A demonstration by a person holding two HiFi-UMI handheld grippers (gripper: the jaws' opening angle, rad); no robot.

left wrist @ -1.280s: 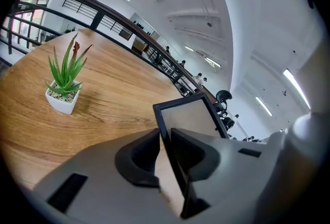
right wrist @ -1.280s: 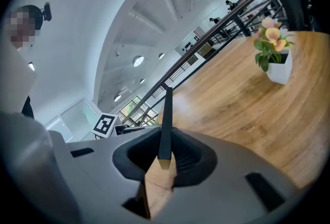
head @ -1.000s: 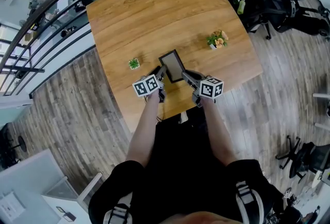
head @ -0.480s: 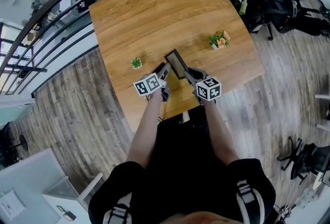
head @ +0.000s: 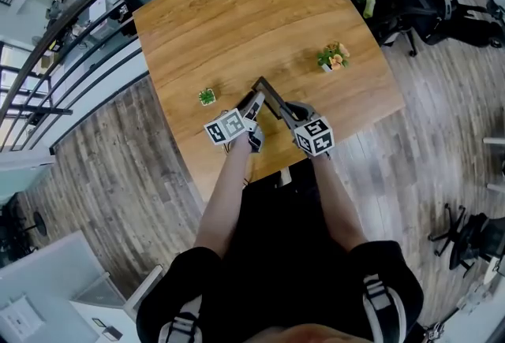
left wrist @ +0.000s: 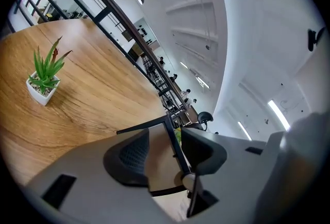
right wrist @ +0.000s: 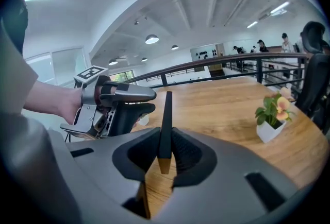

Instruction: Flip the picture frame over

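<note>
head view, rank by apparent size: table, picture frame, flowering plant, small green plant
1. table
2. flowering plant and picture frame: too close to rank. The frame stands on edge and shows only a thin strip, longer but narrower than the plant.
3. small green plant

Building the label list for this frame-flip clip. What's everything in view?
table: 1, light wood, centre
picture frame: 1, black, up on edge at the table's near side, between the grippers
green plant: 1, white pot, left of the frame
flowering plant: 1, orange-pink blooms, white pot, right of the frame
railing: 1, black, beyond the table's far and left sides
office chairs: several, black, on the floor at right
right gripper: 1, grey, shut on the frame's edge
left gripper: 1, grey, jaws have just been opening, frame between them, pads not pressing
forearms: 2, bare
</note>
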